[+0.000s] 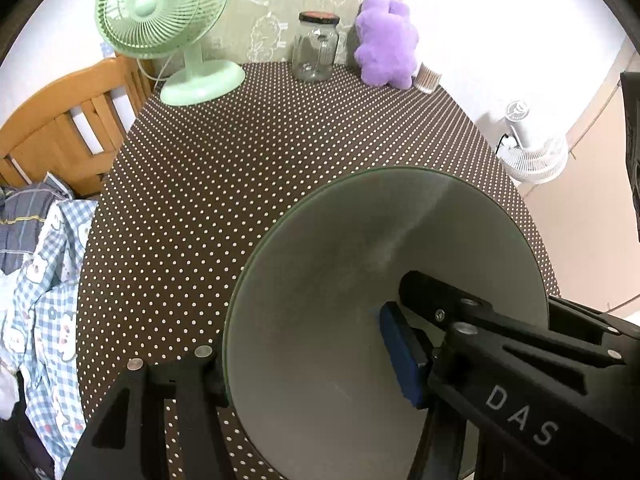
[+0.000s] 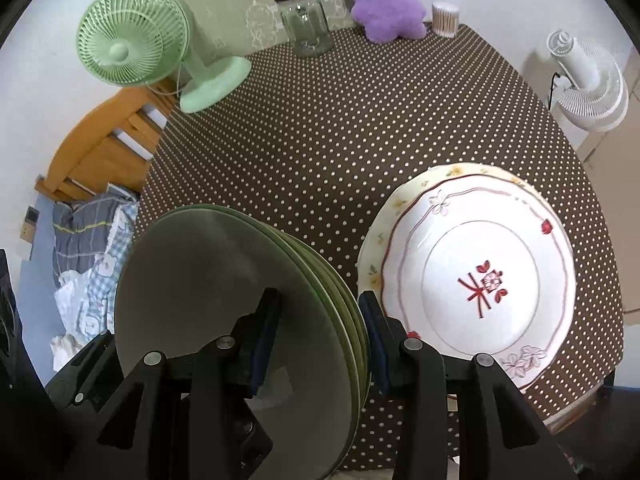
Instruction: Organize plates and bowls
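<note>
In the left wrist view my left gripper (image 1: 308,356) is shut on the rim of a pale green plate (image 1: 360,264), held tilted on edge above the dotted table; a blue pad (image 1: 400,352) presses its face. In the right wrist view my right gripper (image 2: 320,332) is shut on a stack of several pale green plates (image 2: 208,288), held upright on edge. To their right, a white plate with red flower pattern (image 2: 480,280) lies on a yellow-rimmed floral plate (image 2: 404,200) on the table.
The brown polka-dot table (image 2: 340,120) carries a green desk fan (image 2: 132,48), a glass jar (image 2: 304,24), a purple plush toy (image 2: 384,0) and a cotton-swab tub (image 2: 444,18) at the back. A wooden chair (image 1: 68,128) with clothes stands left; a white fan (image 2: 588,80) right.
</note>
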The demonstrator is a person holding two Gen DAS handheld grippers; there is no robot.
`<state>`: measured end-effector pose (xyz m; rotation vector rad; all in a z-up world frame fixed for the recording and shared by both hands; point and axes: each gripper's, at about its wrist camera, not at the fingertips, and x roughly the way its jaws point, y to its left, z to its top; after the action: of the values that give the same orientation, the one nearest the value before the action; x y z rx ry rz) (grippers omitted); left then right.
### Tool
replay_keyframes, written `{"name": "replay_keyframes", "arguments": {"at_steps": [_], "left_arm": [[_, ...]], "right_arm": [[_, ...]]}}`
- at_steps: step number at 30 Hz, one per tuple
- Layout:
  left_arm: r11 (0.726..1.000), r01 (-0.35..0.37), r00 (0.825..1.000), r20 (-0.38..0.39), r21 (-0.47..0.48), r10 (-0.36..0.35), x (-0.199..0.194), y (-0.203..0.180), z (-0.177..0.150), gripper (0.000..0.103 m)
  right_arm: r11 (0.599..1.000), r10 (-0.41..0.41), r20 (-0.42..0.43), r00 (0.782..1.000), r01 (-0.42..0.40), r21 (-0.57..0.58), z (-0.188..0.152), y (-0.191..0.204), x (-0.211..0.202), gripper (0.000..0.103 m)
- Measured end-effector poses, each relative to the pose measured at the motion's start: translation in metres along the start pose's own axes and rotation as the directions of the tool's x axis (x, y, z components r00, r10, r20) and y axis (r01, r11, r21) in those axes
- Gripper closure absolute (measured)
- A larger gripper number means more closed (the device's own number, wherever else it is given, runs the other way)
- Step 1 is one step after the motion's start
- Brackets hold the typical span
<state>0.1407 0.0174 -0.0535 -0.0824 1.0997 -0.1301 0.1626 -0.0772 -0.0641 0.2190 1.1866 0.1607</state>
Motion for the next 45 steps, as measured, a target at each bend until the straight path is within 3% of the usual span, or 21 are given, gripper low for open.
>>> {"name": "replay_keyframes", "arguments": {"at_steps": [18, 45], "left_arm": [[0.999, -0.019, 0.998, 0.057, -0.027, 0.021, -0.014, -0.063, 0.008, 0.043], [0.999, -0.001, 0.999, -0.036, -0.041, -0.001, 0.044, -0.148, 0.01, 0.043]], "right_arm": [[0.998, 0.03, 0.047, 0.998, -0.027, -0.053, 0.007, -0.054, -0.047, 0.059], [1.0, 0.001, -0.033, 0.999, -0.002, -0.021, 0.022, -0.144, -0.037, 0.059]]}}
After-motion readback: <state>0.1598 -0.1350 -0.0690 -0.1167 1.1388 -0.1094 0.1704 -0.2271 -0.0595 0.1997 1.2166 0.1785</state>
